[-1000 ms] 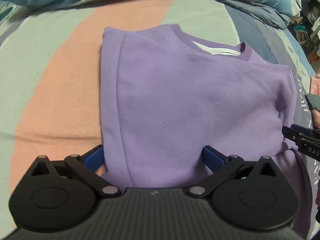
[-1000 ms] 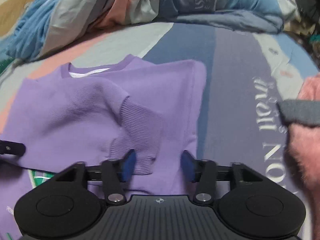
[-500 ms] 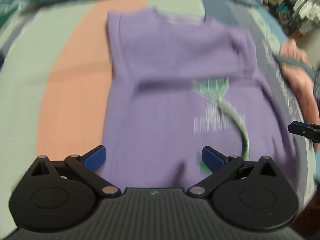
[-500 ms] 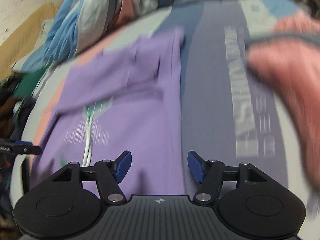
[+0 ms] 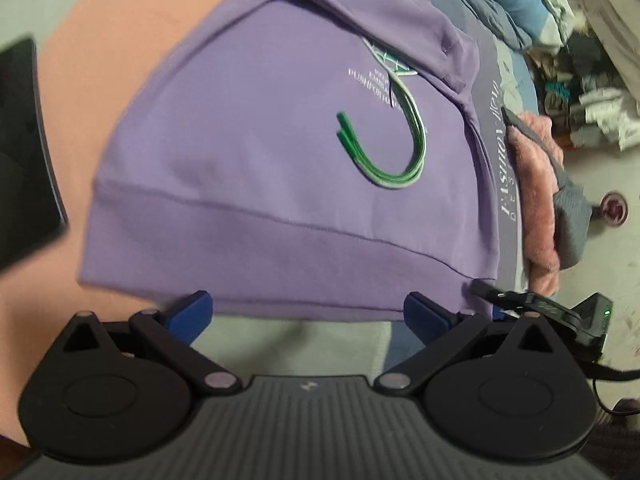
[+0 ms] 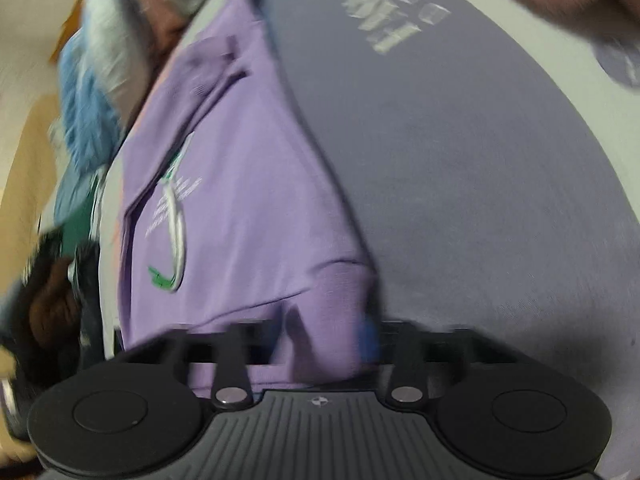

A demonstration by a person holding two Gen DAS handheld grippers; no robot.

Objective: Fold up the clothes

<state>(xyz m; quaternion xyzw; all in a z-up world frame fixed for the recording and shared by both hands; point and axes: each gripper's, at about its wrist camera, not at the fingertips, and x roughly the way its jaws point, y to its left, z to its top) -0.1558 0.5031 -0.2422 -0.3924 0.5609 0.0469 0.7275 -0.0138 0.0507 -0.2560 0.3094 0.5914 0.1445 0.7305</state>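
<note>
A purple sweatshirt lies on the bed with its sleeves folded in, a green and white print on its front and the ribbed hem nearest me. My left gripper is open, its blue pads just short of the hem's edge and holding nothing. In the right wrist view the sweatshirt runs away from me. My right gripper sits at the hem's right corner with purple cloth between its fingers; the view is blurred, so its state is unclear. The right gripper also shows in the left wrist view at the hem's right corner.
The bed sheet has pink, grey and navy bands with white lettering. A pink fluffy garment lies right of the sweatshirt. Rumpled bedding is heaped at the far end. A dark object is at the left edge.
Both grippers have pulled back from the sweatshirt's upper part to its hem. The right gripper, open and empty before, now has the hem's right corner between its fingers.
</note>
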